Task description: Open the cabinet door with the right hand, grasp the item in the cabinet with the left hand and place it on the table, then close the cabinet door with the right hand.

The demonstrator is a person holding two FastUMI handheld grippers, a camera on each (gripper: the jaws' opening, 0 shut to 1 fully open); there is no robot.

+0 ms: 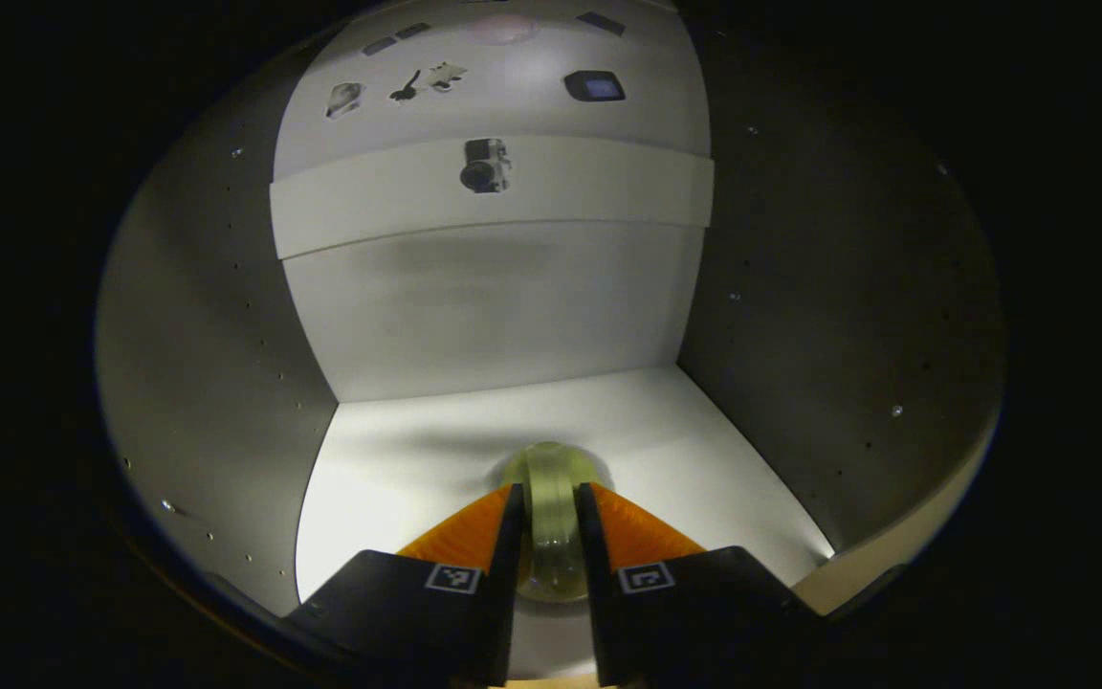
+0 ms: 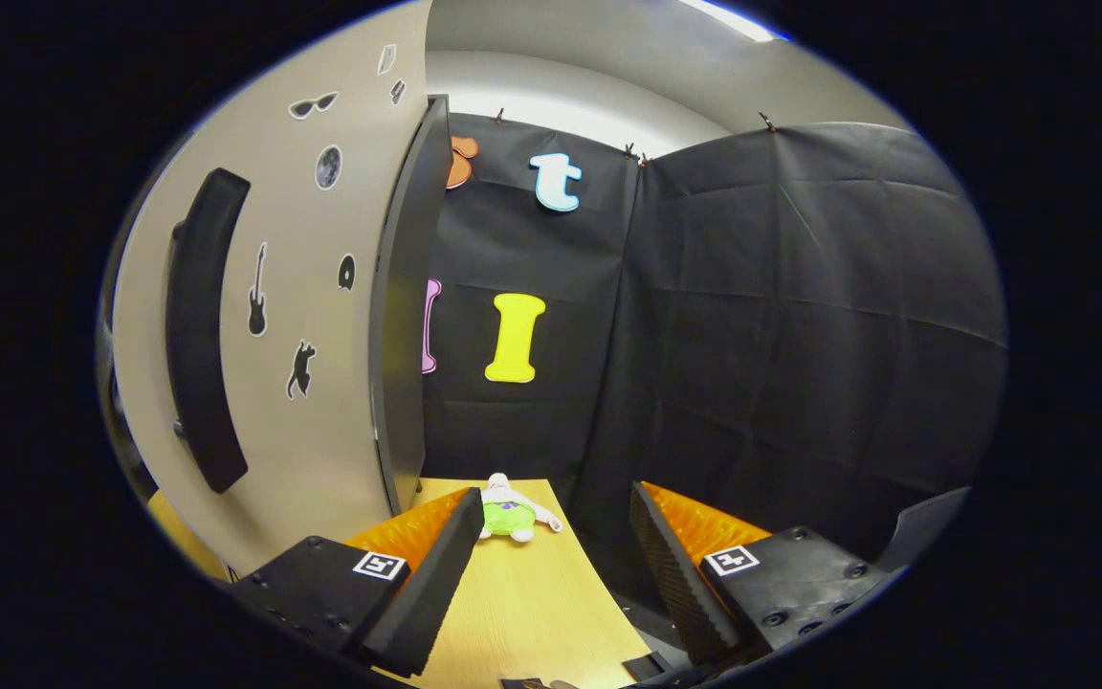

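Inside the white cabinet, a pale yellow-green, translucent round item (image 1: 551, 467) stands on edge on the cabinet floor (image 1: 398, 469). My left gripper (image 1: 549, 492) is shut on it, one finger pressing each flat side. In the right gripper view, the cabinet door (image 2: 331, 402) stands swung open at the left, with a long black handle (image 2: 202, 325) and small stickers on its face. My right gripper (image 2: 556, 498) is open and holds nothing. It hangs to the right of the door's edge, above the wooden table (image 2: 522, 603).
The cabinet side walls (image 1: 207, 364) close in on both sides, and a white shelf (image 1: 494, 196) spans the cabinet above the item. A small green and white plush toy (image 2: 510, 517) lies on the table near the door's edge. Black cloth wall stands behind.
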